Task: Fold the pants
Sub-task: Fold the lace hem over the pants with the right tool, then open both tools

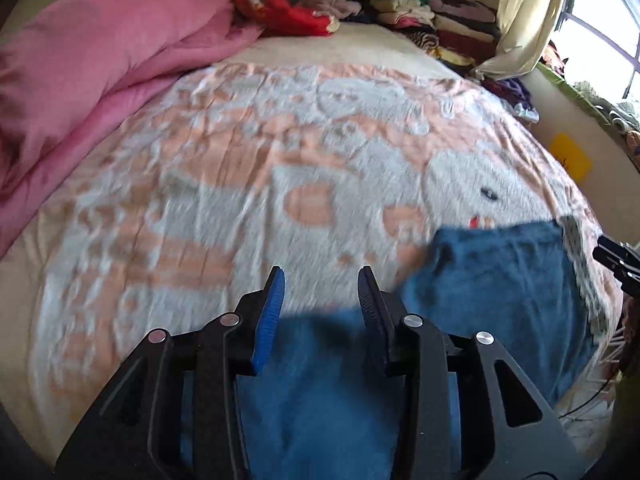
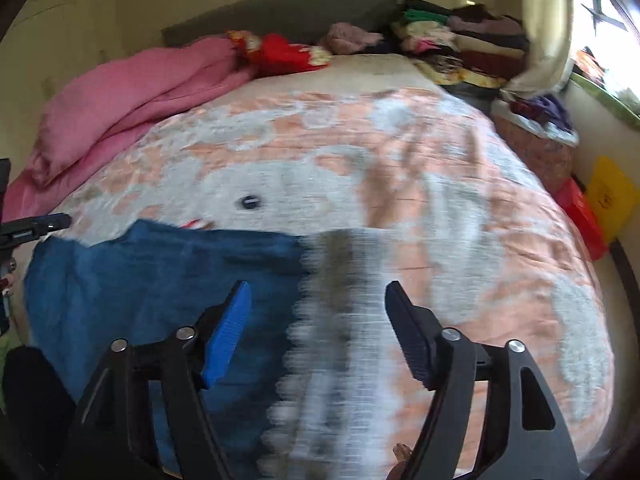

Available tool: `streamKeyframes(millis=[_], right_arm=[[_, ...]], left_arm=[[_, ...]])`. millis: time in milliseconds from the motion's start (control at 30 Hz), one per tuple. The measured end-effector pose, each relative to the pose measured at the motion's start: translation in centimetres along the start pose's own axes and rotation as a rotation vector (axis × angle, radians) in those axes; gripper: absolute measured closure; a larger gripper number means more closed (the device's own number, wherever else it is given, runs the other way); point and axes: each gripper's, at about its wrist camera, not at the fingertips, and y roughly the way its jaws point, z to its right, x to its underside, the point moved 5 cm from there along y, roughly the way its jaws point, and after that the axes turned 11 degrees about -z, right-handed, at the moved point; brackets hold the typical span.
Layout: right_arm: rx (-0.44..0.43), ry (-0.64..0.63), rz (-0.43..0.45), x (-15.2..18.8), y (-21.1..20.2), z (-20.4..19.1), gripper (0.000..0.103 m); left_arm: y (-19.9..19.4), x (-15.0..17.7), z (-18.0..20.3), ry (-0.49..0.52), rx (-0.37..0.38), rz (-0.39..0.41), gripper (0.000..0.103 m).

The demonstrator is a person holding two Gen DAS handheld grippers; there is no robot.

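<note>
The blue pants (image 1: pixel 492 280) lie flat on the bed near its front edge, with a grey and white patterned cuff or band along their right side (image 2: pixel 336 320). My left gripper (image 1: pixel 322 284) is open and empty, above the left part of the pants. My right gripper (image 2: pixel 318 300) is open and empty, above the patterned band at the right edge of the blue cloth (image 2: pixel 160 280). The left gripper's tip shows at the left edge of the right wrist view (image 2: pixel 36 226). The right gripper's tip shows at the right edge of the left wrist view (image 1: pixel 616 256).
The bed carries a peach and white patterned blanket (image 1: pixel 240 160). A pink quilt (image 1: pixel 100 72) is bunched along the left side. Stacks of folded clothes (image 1: pixel 432 24) and a red cloth (image 1: pixel 296 16) sit at the head. A window (image 1: pixel 600 20) is on the right.
</note>
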Motion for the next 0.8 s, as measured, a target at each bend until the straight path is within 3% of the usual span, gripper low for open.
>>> streamKeyframes(millis=[100, 167, 333, 400, 467, 567, 700, 800], right_arm=[[-0.085, -0.086, -0.025, -0.9, 1.5, -5.2, 0.032], [-0.127, -0.145, -0.052, -1.8, 3.2, -9.0, 0.032], [-0.193, -0.25, -0.123, -3.9, 7.7, -16.7, 0.032], [-0.148, -0.281, -0.156, -4.5, 10.0, -18.3, 0.032], [-0.068, -0.295, -0.192, -4.7, 12.0, -18.0, 0.031], [-0.009, -0.229, -0.177, -5.8, 12.9, -15.9, 0.031], [-0.018, -0.167, -0.167, -6.0, 12.7, -13.7, 0.031], [-0.009, -0.136, -0.119, -5.9, 10.1, -11.9, 0.03]], left_arm=[[1.2, 1.7, -0.6, -0.001, -0.023, -0.057, 0.071], [2.9, 2.7, -1.5, -0.008, -0.112, -0.123, 0.07], [3.4, 3.3, -3.1, -0.07, -0.067, -0.141, 0.068], [3.5, 3.4, -3.1, -0.058, -0.074, -0.141, 0.068], [3.5, 3.4, -3.5, -0.069, -0.051, -0.137, 0.068], [3.5, 3.6, -3.5, -0.077, -0.032, -0.133, 0.068], [3.4, 3.5, -3.5, -0.077, -0.027, -0.125, 0.068], [2.5, 3.4, -3.3, -0.078, -0.024, -0.091, 0.066]])
